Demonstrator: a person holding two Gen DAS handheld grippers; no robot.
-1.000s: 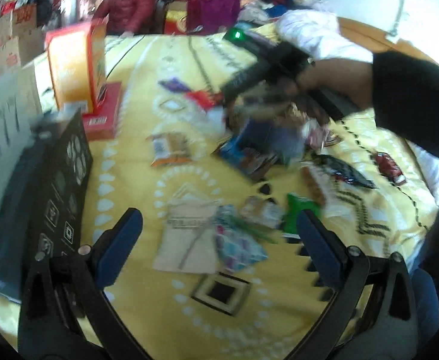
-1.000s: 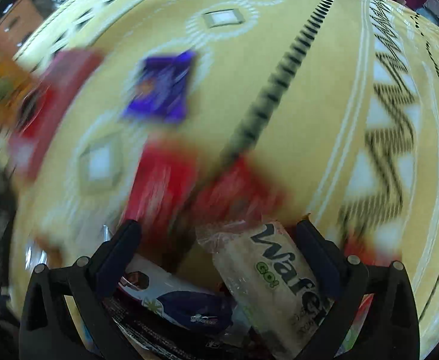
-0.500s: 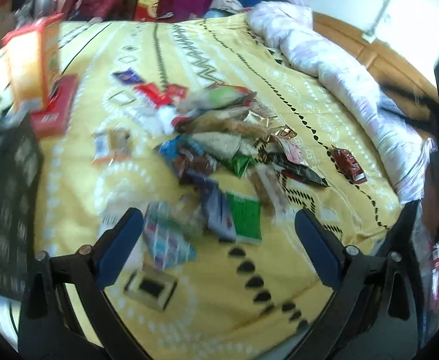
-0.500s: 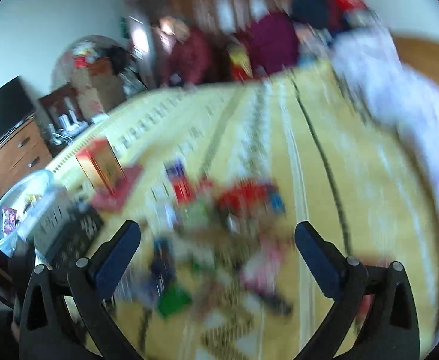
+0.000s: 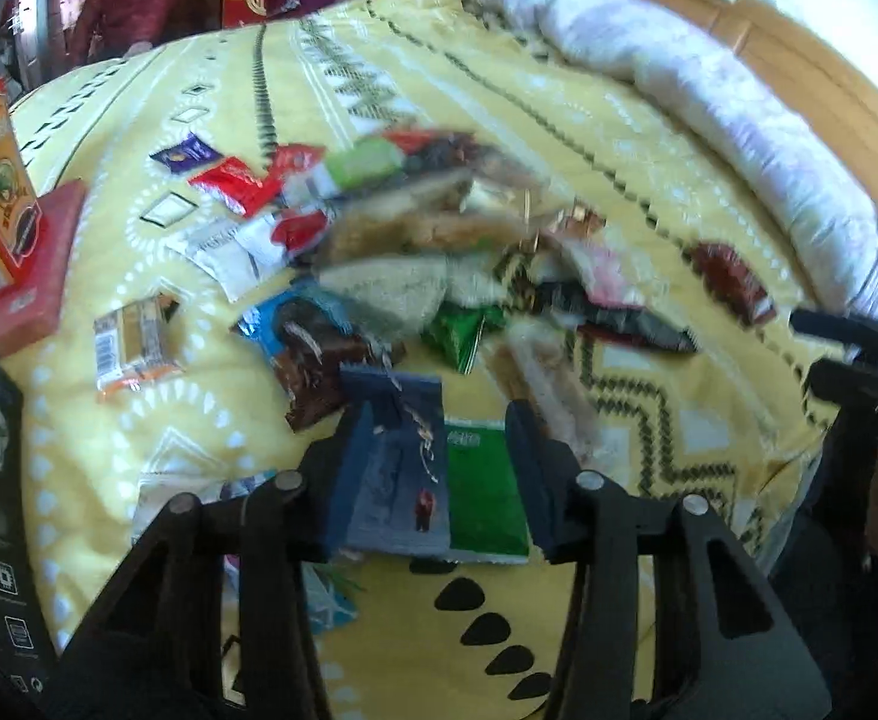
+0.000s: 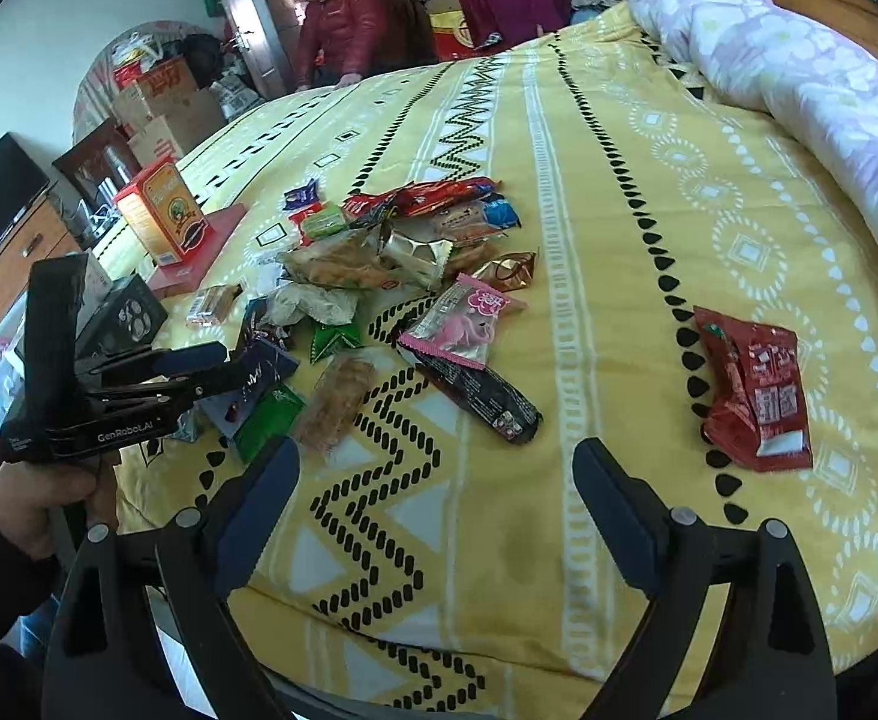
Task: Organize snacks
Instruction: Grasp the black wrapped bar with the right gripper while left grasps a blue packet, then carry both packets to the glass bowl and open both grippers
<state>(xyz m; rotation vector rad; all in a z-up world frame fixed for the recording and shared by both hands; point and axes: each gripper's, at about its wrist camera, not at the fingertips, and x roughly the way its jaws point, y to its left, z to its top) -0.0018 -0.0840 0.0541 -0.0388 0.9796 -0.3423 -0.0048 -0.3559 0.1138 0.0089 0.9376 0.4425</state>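
Loose snack packets lie in a pile (image 6: 379, 258) on the yellow patterned bedspread (image 6: 619, 210). My left gripper (image 5: 433, 468) points down at the pile's near edge. Its jaws are closing, with a dark blue packet (image 5: 397, 462) and a green packet (image 5: 481, 492) between them. The left pad lies against the blue packet's edge and I see no firm pinch. In the right wrist view the left gripper (image 6: 223, 372) shows side-on around that blue packet (image 6: 259, 378). My right gripper (image 6: 433, 504) hangs over the bed's front; its jaws are closing slightly around nothing. A red packet (image 6: 757, 396) lies apart at the right.
An orange box (image 6: 163, 216) stands on a flat red box (image 6: 199, 252) at the left, with a black box (image 6: 121, 312) nearer. A folded pale quilt (image 6: 799, 60) runs along the right side. A person in a red jacket (image 6: 337, 18) leans at the bed's far end.
My left gripper has moved in over the pile's near edge and its jaws have narrowed around the blue and green packets. My right gripper has pulled back from the pile and risen; the wafer packet has left its fingers.
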